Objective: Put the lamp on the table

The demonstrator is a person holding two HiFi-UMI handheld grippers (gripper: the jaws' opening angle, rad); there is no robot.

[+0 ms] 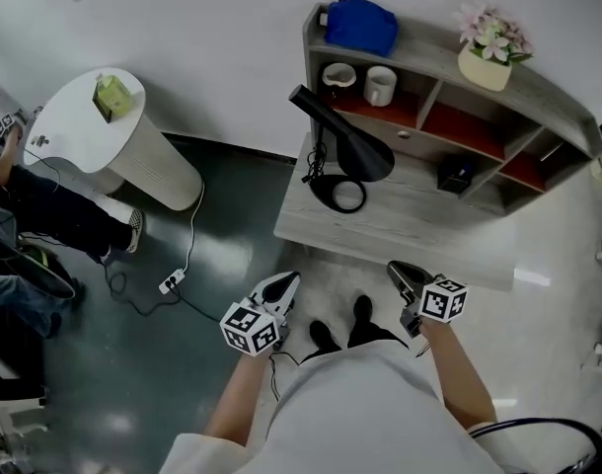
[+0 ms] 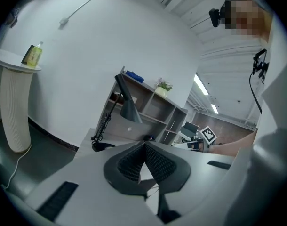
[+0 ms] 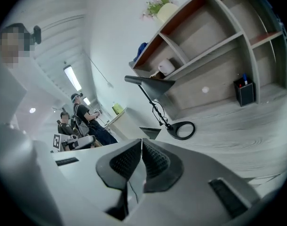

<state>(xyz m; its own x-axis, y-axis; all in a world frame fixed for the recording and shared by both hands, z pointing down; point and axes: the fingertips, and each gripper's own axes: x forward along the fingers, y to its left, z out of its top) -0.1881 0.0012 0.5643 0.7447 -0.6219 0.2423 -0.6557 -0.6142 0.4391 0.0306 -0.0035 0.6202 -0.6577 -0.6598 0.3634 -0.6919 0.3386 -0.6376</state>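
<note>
A black desk lamp point(image 1: 342, 144) stands on the grey wooden table point(image 1: 449, 243), its ring base point(image 1: 338, 194) on the left part of the top and its cone shade tilted. The lamp point(image 2: 126, 102) also shows far ahead in the left gripper view, and in the right gripper view the lamp point(image 3: 155, 89) stands with its ring base point(image 3: 181, 130) on the boards. My left gripper point(image 1: 284, 288) hangs shut and empty in front of the table's near edge. My right gripper point(image 1: 404, 277) is shut and empty too, level with it. Both are well short of the lamp.
The table carries a shelf unit point(image 1: 498, 87) with two mugs point(image 1: 380, 85), a blue bundle point(image 1: 360, 25), a flower pot point(image 1: 489, 52) and a black pen holder point(image 1: 455, 174). A white round stand point(image 1: 118, 141) is at left, with a cable and power strip point(image 1: 171, 282) on the floor. Seated people point(image 1: 25, 215) are at far left.
</note>
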